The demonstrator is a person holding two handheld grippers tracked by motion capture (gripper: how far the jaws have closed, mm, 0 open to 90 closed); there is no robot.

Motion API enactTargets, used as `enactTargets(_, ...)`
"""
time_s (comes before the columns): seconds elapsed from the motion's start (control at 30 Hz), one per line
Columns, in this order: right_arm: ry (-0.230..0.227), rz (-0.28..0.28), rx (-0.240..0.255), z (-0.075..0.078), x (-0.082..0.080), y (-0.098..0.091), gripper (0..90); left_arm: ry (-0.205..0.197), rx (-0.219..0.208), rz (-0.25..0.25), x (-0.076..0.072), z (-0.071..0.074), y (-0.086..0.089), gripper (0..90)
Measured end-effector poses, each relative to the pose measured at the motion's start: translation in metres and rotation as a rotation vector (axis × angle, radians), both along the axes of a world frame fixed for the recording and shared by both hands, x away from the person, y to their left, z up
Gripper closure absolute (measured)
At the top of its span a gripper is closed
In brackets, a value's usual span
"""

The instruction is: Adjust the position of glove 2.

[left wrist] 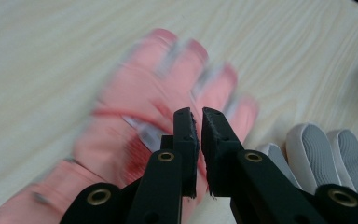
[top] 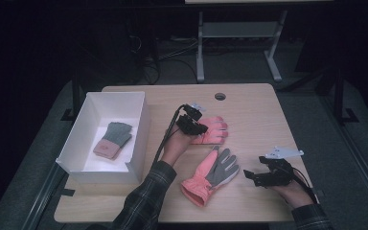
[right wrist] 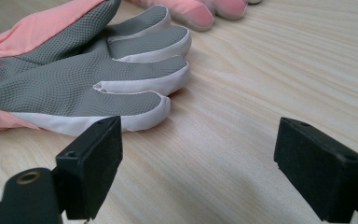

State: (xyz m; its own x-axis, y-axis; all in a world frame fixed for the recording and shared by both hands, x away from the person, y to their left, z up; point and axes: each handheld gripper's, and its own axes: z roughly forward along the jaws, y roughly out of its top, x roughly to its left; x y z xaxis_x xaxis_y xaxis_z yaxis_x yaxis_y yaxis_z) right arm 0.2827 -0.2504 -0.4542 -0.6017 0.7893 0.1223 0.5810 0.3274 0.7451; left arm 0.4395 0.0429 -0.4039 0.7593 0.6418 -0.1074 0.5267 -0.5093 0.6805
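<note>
**Two pink gloves on the bench, one gripper over each side**

At the far left of the pale wooden bench (top: 249,103) stands an open white rectangular box (top: 139,129), and in it lies a grey knitted glove with a pink cuff (top: 112,140). It is well apart from both hands.

Just right of the box, the left gripper (top: 197,125) hangs over the cuff end of a salmon-pink padded glove lying back-up (top: 213,130), whose fingers point toward the right. From the left gripper view, that glove (left wrist: 140,116) spreads out right under and beyond the black jaws, blurred. The jaws stand almost pressed together, with a thin slit between them and nothing caught in it; the pads do not pinch the fabric.

Nearer the person, toward the middle, lies the second salmon-pink glove with a grey textured palm and white finger edges (top: 211,176), palm up, its fingertips close to the first glove.

At the right edge, the right gripper (top: 250,176) sits low by the bench, pointing left at this glove, just beside it but apart. In the right gripper view, its jaws are spread wide over bare wood, with the grey palm (right wrist: 79,74) lying ahead and to the left of them, untouched.
</note>
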Motion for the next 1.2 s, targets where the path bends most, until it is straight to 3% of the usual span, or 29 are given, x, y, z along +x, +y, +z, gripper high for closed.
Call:
enactTargets(0.17,0.0,0.0,0.0,0.0,0.0,0.0,14.9,-0.029,0.045,0.016,0.012,0.009,0.009,89.4)
enactTargets(0.2,0.0,0.001,0.0,0.0,0.0,-0.001,14.9,-0.025,0.056,0.044,0.02,0.008,0.013,89.5)
enactTargets(0.3,0.003,0.0,0.002,0.0,0.0,-0.001,14.9,-0.016,0.08,0.068,0.028,0.003,0.018,89.5)
enactTargets(0.37,0.003,0.0,-0.001,0.0,0.0,-0.001,14.9,-0.005,0.101,0.107,0.037,-0.008,0.022,89.5)
enactTargets(0.5,0.002,0.002,0.002,-0.001,0.0,-0.002,14.9,0.021,0.146,0.109,0.039,-0.018,0.026,89.4)
enactTargets(0.57,0.001,0.003,0.003,-0.002,0.0,-0.002,14.9,0.024,0.131,0.113,0.038,-0.018,0.027,89.5)
enactTargets(0.83,-0.028,-0.008,0.015,-0.003,0.0,-0.004,14.7,0.054,0.163,0.115,0.026,-0.016,0.036,89.5)
enactTargets(1.1,-0.031,-0.014,0.023,-0.004,0.0,-0.004,14.4,0.064,0.155,0.107,0.001,-0.015,0.044,89.5)
enactTargets(1.2,-0.031,-0.012,0.024,-0.004,0.0,-0.004,14.4,0.06,0.138,0.107,-0.015,-0.016,0.049,89.5)
